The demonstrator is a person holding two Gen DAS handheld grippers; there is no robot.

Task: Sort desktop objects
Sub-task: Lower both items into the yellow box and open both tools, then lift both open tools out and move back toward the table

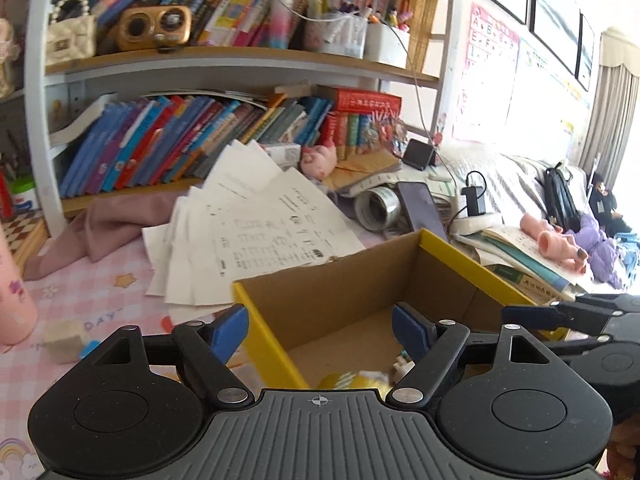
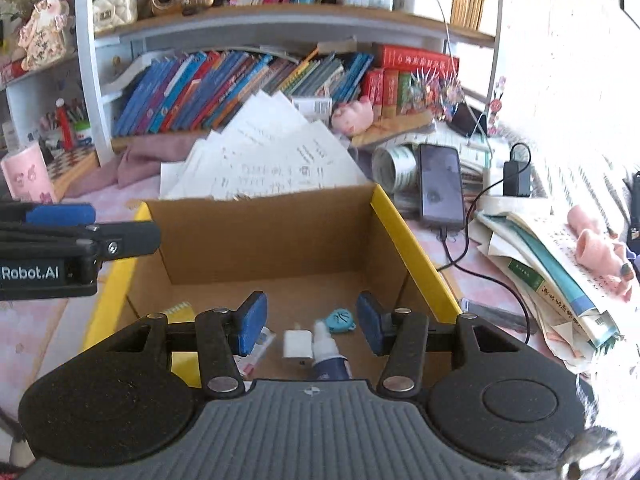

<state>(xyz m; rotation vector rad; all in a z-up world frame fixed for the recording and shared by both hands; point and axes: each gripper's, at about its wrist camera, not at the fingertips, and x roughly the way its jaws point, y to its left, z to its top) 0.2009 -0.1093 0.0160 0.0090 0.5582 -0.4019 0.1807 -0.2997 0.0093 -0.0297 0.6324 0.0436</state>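
My left gripper (image 1: 320,332) and right gripper (image 2: 311,322) both hang empty, fingers apart, over the cardboard box (image 2: 264,232). Inside lie a white charger (image 2: 297,343), spray bottle (image 2: 327,354) and blue tag (image 2: 339,320). Papers (image 1: 260,232) at twelve o'clock and the phone (image 2: 440,184) at two remain unsorted, I judge.

Rows of leaning books (image 1: 168,140) are filling the lower board of the white bookshelf (image 1: 40,92), with a gold retro radio (image 1: 154,28) and a quilted cream purse (image 1: 70,38) sitting on the board above. Against the wall an alphabet poster (image 1: 490,76) is hanging, and striped curtains (image 1: 614,120) are glowing in daylight.
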